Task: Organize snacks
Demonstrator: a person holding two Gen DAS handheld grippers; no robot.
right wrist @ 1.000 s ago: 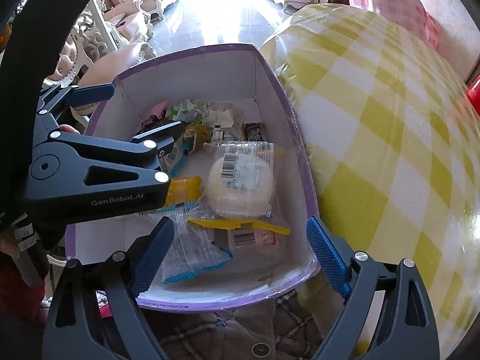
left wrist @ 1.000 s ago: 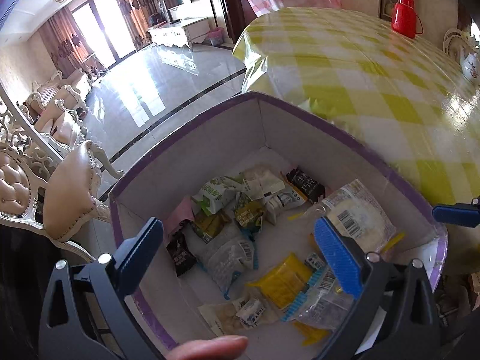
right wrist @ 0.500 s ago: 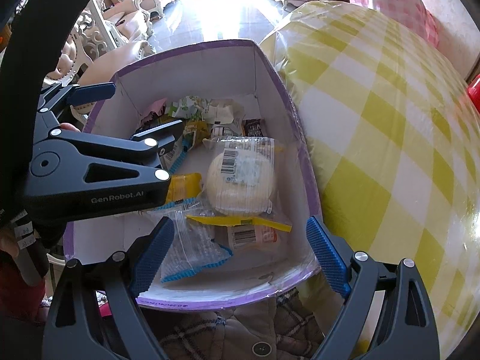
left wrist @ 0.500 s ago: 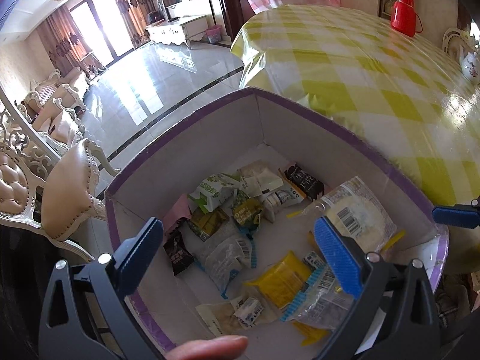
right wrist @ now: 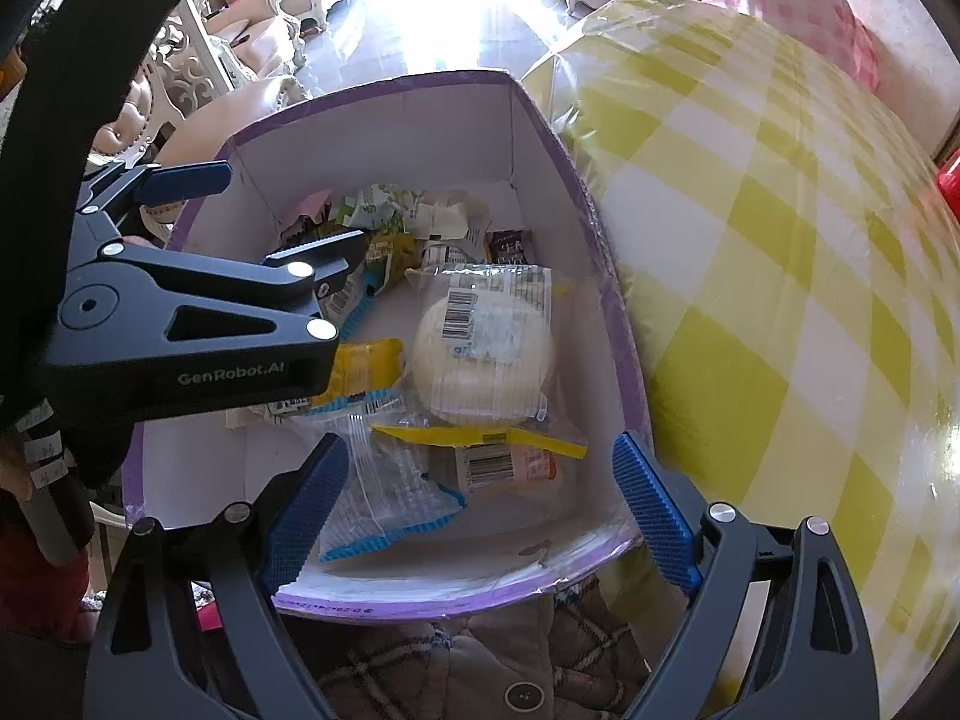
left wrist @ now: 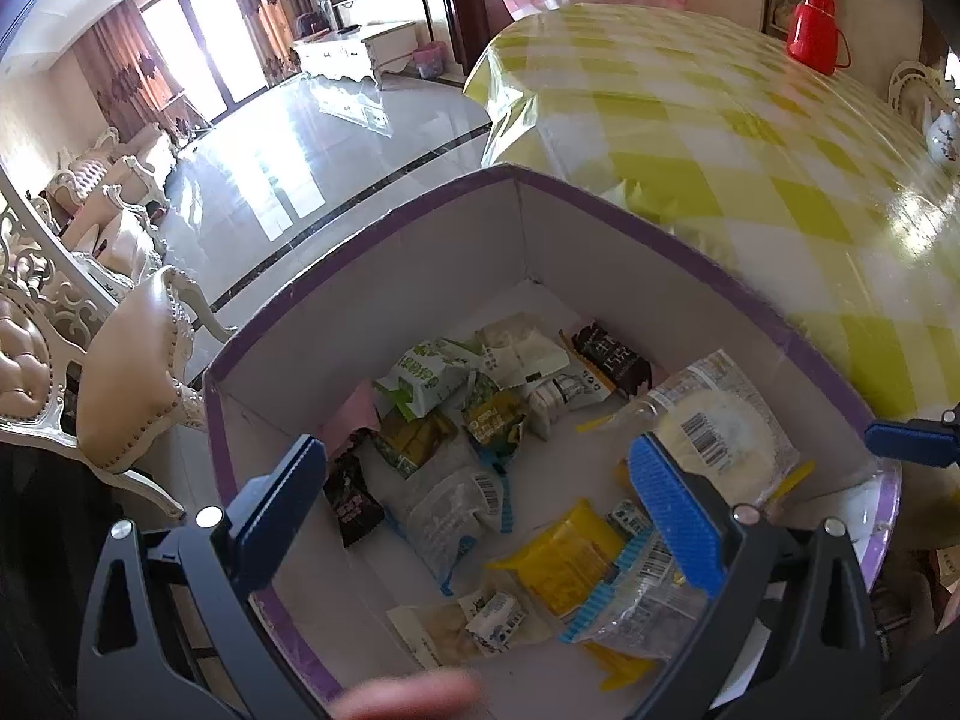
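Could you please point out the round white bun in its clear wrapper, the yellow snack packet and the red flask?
Round white bun (right wrist: 483,354): right wrist view, middle of the bun.
Yellow snack packet (left wrist: 564,564): left wrist view, centre of its yellow face.
Red flask (left wrist: 813,30): left wrist view, its body.

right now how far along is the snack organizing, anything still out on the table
Done: many wrapped snacks, including the round bun and yellow packet, lie in the purple-edged box. In hand: nothing; left gripper and right gripper are open above it. Left: no snacks visible on the table.

"GenRobot.AI" stands on the left gripper (right wrist: 267,222) body (barcode digits on the wrappers are too small to read).
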